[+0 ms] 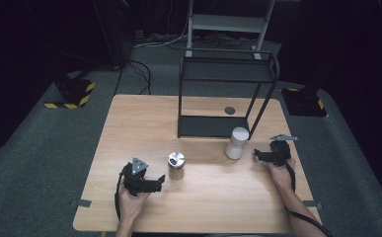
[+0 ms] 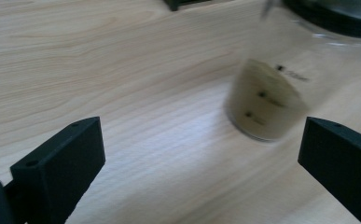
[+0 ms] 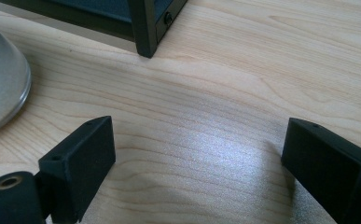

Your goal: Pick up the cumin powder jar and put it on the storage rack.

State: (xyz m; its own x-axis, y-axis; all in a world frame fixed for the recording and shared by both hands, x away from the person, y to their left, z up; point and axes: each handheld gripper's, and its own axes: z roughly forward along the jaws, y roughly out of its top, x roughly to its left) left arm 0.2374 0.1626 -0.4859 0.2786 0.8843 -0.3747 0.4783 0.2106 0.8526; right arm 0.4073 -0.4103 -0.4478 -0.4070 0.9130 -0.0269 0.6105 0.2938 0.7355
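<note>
open left tongs beside upright jar

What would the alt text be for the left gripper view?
The open left gripper points across a pale wooden table at a blurred clear jar with a dark lid, which stands ahead and to the right, not yet between the jaws.

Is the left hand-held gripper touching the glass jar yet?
Apart. In the left gripper view the jar stands beyond the open jaws of the left hand-held gripper, with bare table between them.
</note>
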